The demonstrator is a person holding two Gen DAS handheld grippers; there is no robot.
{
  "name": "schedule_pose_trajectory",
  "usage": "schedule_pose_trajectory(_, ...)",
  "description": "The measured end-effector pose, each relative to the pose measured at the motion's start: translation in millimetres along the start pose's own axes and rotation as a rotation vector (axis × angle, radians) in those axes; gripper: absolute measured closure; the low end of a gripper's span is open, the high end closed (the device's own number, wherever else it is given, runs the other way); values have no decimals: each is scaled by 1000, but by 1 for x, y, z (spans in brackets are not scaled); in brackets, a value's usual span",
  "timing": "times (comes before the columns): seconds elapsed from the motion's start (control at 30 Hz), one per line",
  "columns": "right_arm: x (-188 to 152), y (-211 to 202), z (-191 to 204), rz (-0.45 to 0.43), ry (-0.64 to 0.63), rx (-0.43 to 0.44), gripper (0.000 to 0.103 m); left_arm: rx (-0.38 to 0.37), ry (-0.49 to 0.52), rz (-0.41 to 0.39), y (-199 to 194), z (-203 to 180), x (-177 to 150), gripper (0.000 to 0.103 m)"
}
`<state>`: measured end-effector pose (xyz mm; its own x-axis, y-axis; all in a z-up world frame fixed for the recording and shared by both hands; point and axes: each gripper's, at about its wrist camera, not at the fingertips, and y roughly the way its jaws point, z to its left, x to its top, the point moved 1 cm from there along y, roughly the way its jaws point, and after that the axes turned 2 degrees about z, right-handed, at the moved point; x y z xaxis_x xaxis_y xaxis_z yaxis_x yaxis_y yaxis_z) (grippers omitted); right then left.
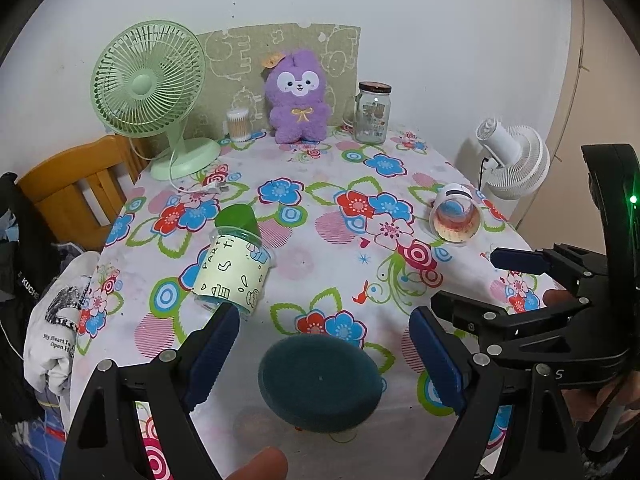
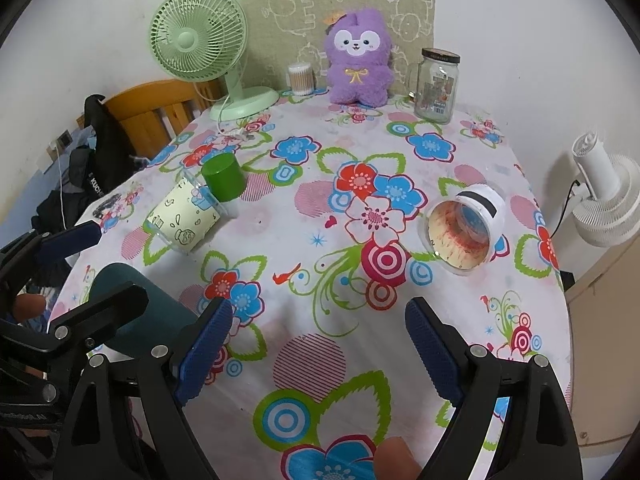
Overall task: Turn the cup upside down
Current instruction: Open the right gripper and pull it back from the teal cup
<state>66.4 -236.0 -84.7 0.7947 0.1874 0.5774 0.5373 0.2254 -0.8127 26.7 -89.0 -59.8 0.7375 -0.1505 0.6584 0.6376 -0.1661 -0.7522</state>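
A dark teal cup [image 1: 319, 383] stands bottom-up on the floral tablecloth near the front edge, between the open jaws of my left gripper [image 1: 324, 352], which does not touch it. It also shows in the right wrist view [image 2: 140, 312], partly hidden by the left gripper. A clear cup with a pale "party" sleeve [image 1: 232, 272] lies on its side to the left [image 2: 182, 220]. A white cup with a red-stained inside [image 1: 454, 216] lies on its side to the right [image 2: 464, 228]. My right gripper [image 2: 320, 340] is open and empty above the cloth.
A green cup [image 2: 223, 177] stands bottom-up behind the sleeved cup. At the back stand a green fan [image 1: 150, 88], a cotton-swab tub [image 1: 239, 125], a purple plush [image 1: 298, 98] and a glass jar [image 1: 372, 114]. A wooden chair [image 1: 76, 188] is left, a white fan [image 2: 604, 200] right.
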Motion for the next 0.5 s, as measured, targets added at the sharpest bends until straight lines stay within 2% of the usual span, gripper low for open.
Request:
schedule_pose_trajectory(0.17,4,-5,3,-15,-12,-21,13,5,-8,-15,-5,3,2,15)
schedule_pose_trajectory(0.43,12,-15,8,-53,-27,-47,6,17,-21,-47,-14,8,6,14)
schedule_pose_trajectory(0.5,14,-18,9,-65,-32,-54,5,21,-29,-57,-17,10,6,11)
